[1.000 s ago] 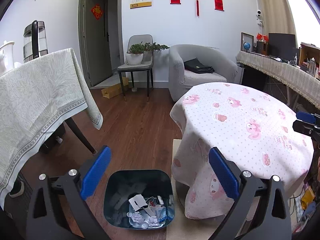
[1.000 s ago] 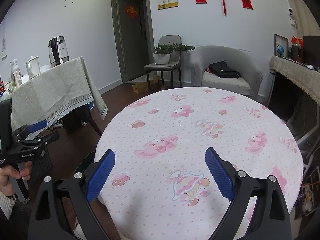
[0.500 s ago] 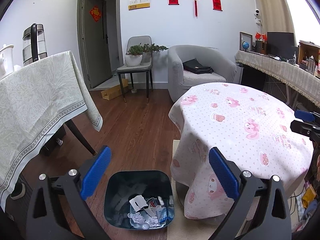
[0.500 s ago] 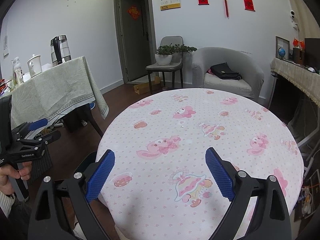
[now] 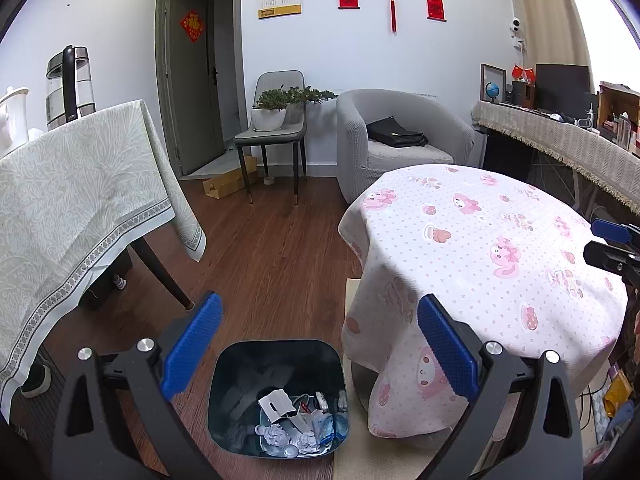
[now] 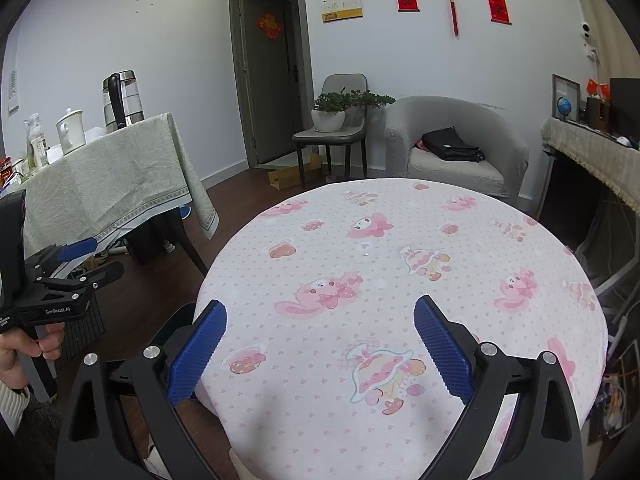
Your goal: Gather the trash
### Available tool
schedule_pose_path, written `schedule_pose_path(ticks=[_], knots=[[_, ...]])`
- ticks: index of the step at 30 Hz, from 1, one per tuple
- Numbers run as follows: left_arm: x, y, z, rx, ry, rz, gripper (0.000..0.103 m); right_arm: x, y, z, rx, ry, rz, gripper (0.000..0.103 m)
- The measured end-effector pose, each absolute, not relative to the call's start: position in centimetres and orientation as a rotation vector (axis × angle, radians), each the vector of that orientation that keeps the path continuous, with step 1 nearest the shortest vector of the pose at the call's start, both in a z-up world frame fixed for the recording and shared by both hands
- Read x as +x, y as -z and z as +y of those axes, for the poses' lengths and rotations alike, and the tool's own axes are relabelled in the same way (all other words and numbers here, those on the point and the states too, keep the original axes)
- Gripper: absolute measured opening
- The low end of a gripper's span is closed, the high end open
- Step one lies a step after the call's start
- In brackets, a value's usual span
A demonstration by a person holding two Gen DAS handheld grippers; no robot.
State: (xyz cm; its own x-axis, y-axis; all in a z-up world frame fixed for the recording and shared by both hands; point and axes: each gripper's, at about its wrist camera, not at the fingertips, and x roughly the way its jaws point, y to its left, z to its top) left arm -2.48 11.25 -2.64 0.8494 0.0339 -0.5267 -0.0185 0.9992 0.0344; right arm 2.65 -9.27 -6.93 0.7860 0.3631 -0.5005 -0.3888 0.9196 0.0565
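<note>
The bin (image 5: 276,392) stands open-topped on bare floor (image 5: 272,256). Just right of the bin, the round worktop's hanging cloth (image 5: 392,312) crowds it. Left of the bin, a table leg (image 5: 160,272) slants down.

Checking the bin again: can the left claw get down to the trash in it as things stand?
Probably yes. The left claw hangs open above the trash bin, whose top is uncovered, with nothing between it and the trash.

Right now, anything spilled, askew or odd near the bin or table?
Nothing stands out. The bin is upright beside the round table, trash inside it, none seen on the floor around. The tablecloth shows no litter. Both tools, left and right, are open and empty.
</note>
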Motion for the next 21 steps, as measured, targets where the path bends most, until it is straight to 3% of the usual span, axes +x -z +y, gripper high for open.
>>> schedule_pose_path(ticks=[21], knots=[[-2.41, 2.6, 11.17, 0.03, -0.03, 0.555, 0.1, 2.63, 6.98, -9.19, -0.053, -0.406, 0.529, 0.097]])
